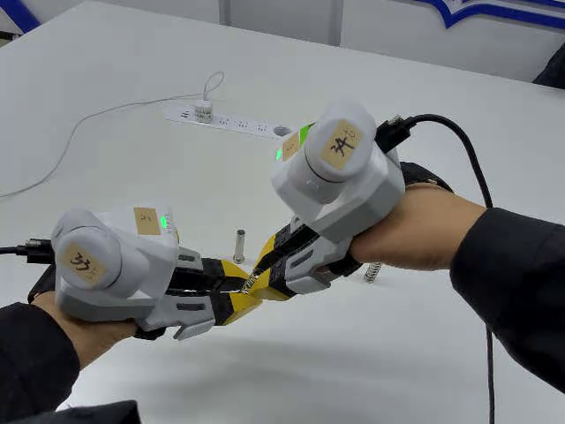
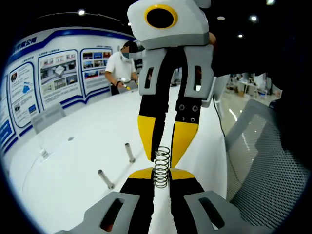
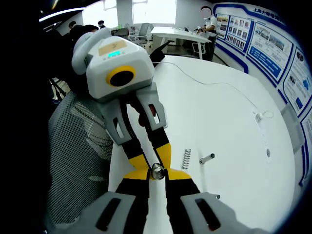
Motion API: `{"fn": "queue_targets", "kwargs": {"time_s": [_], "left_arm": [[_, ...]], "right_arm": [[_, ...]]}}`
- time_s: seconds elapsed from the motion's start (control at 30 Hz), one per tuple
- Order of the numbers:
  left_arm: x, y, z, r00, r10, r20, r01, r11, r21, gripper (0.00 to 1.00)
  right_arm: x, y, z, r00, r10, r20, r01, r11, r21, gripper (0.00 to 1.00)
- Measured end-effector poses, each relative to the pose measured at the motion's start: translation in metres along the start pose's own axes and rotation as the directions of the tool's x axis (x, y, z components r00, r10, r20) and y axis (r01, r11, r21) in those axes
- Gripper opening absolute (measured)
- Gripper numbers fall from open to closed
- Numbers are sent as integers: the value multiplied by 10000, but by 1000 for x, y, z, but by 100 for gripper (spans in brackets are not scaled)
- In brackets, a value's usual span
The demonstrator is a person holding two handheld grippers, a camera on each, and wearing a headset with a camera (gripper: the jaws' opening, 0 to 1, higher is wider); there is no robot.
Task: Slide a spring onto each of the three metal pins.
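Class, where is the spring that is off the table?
In the left gripper view the spring sits at centre, between the left gripper below and the right gripper above, meeting tip to tip, right of two metal pins.

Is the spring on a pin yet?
No, the spring is pinched between the left gripper and right gripper, and the two pins nearby are bare.

A sticker (image 1: 84,263) on the left tongs (image 1: 238,296) reads "33"; another on the right tongs (image 1: 262,276) is illegible.
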State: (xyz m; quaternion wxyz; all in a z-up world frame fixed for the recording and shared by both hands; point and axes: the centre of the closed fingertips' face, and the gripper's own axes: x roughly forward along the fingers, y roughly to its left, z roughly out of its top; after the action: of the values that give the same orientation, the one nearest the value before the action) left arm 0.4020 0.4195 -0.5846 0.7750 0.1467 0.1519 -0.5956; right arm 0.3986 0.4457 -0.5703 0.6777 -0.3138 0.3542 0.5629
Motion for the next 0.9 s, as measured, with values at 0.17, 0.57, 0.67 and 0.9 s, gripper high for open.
{"fn": "queue_targets", "kwargs": {"time_s": [0.17,0.57,0.67,0.9], "left_arm": [[0,1,2,9998,-4,183,7,9999,-125,11],[-4,4,0,9997,164,200,-156,9991,-400,23],[-8,6,-1,9995,252,199,-242,9985,-497,25],[-19,10,-5,9987,462,234,-440,9953,-858,32]], "right_arm": [[-1,0,1,9999,87,-59,-87,10000,-39,12],[-9,-8,-2,9994,-12,-357,11,10000,-43,12],[-13,-11,-6,9988,-106,-476,105,9999,-10,12],[-26,-25,-17,9966,-429,-697,440,9989,144,12]]}}
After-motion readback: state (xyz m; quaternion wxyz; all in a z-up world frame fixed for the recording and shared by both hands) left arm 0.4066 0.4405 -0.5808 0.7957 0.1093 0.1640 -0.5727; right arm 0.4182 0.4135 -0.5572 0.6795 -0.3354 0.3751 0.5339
